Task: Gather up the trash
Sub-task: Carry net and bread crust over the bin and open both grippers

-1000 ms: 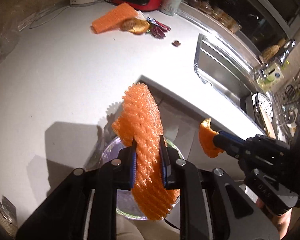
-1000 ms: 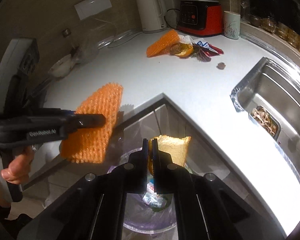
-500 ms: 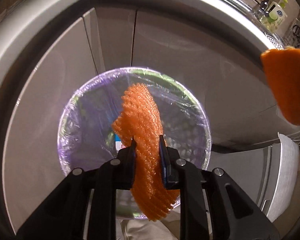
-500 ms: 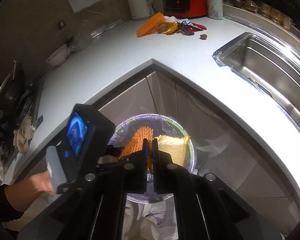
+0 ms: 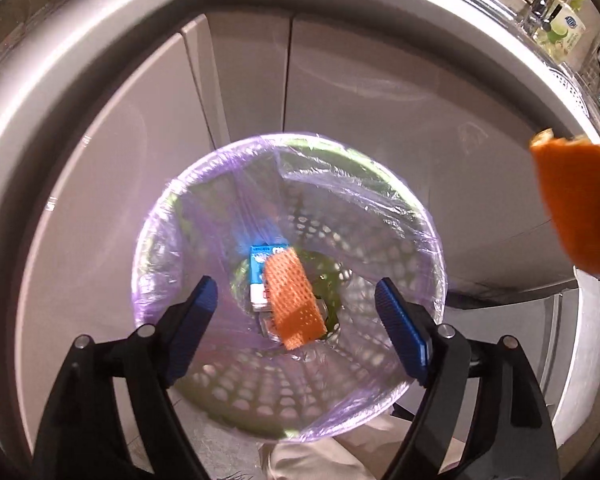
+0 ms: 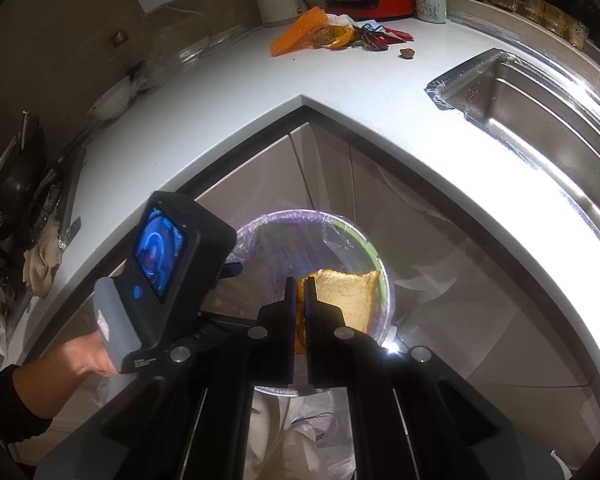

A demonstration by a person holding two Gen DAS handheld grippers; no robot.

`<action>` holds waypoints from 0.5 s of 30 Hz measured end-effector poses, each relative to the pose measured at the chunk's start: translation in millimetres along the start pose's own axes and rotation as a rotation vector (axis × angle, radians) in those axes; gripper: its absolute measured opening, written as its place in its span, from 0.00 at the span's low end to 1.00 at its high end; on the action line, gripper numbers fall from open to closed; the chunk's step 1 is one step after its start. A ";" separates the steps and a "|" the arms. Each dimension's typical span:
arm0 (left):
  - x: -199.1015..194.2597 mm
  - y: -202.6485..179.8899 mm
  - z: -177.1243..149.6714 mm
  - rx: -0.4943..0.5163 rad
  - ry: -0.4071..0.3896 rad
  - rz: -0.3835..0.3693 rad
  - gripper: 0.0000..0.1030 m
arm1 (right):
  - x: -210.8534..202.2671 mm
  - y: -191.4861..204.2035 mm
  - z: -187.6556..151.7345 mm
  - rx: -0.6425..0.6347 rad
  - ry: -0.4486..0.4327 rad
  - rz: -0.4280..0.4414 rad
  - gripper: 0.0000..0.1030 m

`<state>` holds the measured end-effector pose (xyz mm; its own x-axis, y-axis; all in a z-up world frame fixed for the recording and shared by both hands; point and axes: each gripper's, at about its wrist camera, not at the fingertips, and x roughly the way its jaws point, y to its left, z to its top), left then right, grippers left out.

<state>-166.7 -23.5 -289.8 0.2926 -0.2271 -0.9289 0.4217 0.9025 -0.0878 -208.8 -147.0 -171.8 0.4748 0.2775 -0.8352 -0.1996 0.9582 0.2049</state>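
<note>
While left gripper (image 5: 296, 308) gapes, foam net (image 5: 294, 300) lies below in bin (image 5: 428, 240); right gripper (image 6: 300, 284) pinches peel (image 6: 348, 296).

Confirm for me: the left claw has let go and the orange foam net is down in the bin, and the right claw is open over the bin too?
Not quite. The right claw is shut on the orange peel, as the right wrist view shows. The rest holds: the left claw is open and the orange foam net lies in the bin.

Dim, fisheye-warped views; harsh glare whitens the countertop (image 6: 500, 216) edge.
</note>
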 end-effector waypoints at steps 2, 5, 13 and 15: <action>-18.5 5.1 -0.3 -0.001 -0.023 0.007 0.80 | 8.3 -2.9 -0.4 0.011 0.011 0.014 0.05; -49.6 13.5 -3.4 -0.017 -0.072 0.045 0.88 | 28.0 -6.1 -1.5 0.036 0.040 0.054 0.05; -108.8 46.4 -0.5 -0.080 -0.141 0.151 0.92 | 96.1 8.7 -2.5 0.037 0.163 0.151 0.35; -116.2 52.4 4.9 -0.086 -0.147 0.175 0.92 | 101.6 13.0 -0.4 0.032 0.163 0.103 0.79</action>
<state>-174.3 48.4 -184.7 0.4791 -0.1092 -0.8710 0.2804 0.9593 0.0339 -163.5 -106.4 -254.2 0.3075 0.3618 -0.8801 -0.2116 0.9277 0.3075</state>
